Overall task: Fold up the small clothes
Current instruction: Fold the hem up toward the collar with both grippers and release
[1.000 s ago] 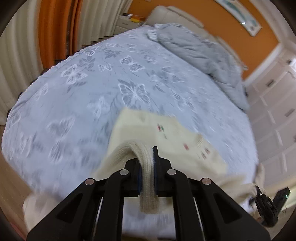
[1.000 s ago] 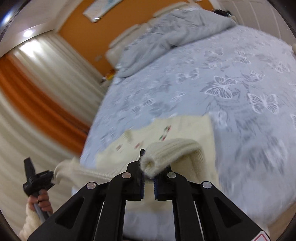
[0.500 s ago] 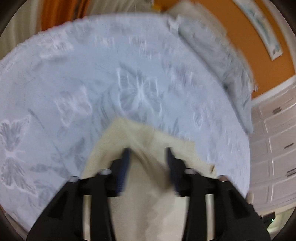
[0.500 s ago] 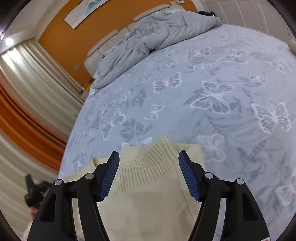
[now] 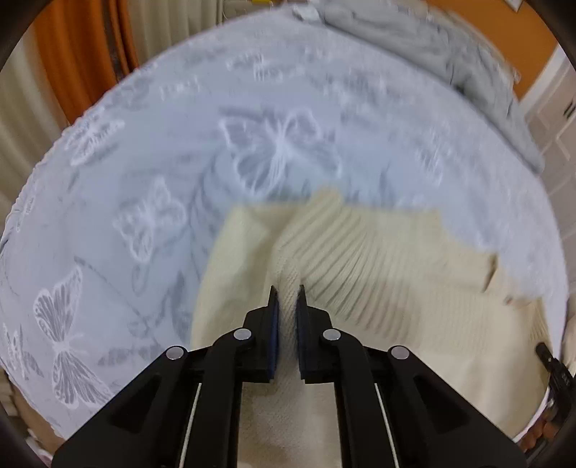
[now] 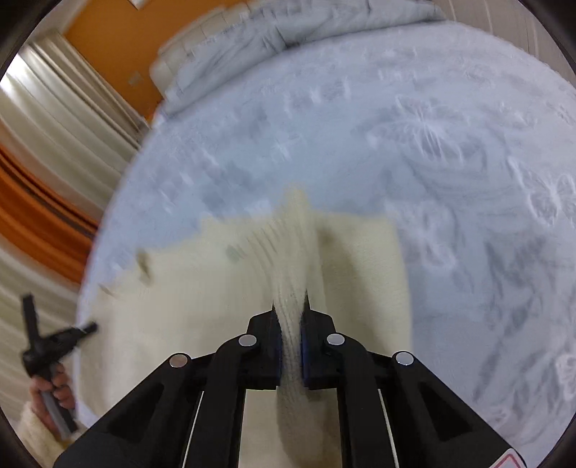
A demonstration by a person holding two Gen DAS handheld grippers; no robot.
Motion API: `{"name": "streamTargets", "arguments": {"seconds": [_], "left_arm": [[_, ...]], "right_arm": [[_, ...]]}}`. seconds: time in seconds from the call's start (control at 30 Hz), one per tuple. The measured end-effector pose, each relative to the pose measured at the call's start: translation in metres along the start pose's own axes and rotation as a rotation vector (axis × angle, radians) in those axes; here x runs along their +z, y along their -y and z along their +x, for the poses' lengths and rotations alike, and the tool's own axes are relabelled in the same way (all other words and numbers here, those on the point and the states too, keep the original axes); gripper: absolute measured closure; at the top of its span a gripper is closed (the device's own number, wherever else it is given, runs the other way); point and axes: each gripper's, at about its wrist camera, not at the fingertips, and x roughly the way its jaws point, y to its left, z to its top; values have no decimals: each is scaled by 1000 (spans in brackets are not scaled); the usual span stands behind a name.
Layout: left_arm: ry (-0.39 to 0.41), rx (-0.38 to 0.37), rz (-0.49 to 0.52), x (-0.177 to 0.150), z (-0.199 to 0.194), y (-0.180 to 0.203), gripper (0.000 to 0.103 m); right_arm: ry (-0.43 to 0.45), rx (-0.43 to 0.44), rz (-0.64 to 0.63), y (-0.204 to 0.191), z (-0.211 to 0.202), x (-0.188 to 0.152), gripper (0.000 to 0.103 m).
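A cream knitted sweater [image 5: 378, 288] lies on the bed's pale blue butterfly cover [image 5: 144, 180], near its front edge. My left gripper [image 5: 287, 306] is shut on a pinched ridge of the sweater's ribbed knit. In the right wrist view the same sweater [image 6: 216, 295] spreads to the left, and my right gripper [image 6: 291, 313] is shut on another raised fold of it. The knit rises in a ridge ahead of each pair of jaws. Both views are blurred by motion.
A crumpled grey duvet [image 5: 450, 61] lies at the far end of the bed, by an orange wall [image 6: 118, 32]. Orange and cream curtains [image 5: 82, 61] hang beside the bed. White cupboards [image 5: 554, 108] stand on the other side. The bed cover [image 6: 450, 144] stretches out beyond the sweater.
Both grippers let go of the sweater, stood open over it half a second ago, and have now shut on new pinches of the knit lower down on the spread sweater.
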Motion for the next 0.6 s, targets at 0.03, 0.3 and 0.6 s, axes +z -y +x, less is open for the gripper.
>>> {"name": "streamTargets", "arguments": {"seconds": [0.03, 0.3, 0.6], "left_arm": [[21, -16, -2, 3, -8, 0, 96], [-18, 123, 81, 6, 37, 2, 93], [128, -30, 106, -48, -66, 51, 91]], "right_arm": [[65, 21, -24, -8, -19, 5, 96], [-90, -101, 66, 39, 31, -6, 91], [2, 72, -241, -129, -12, -61, 85]]}}
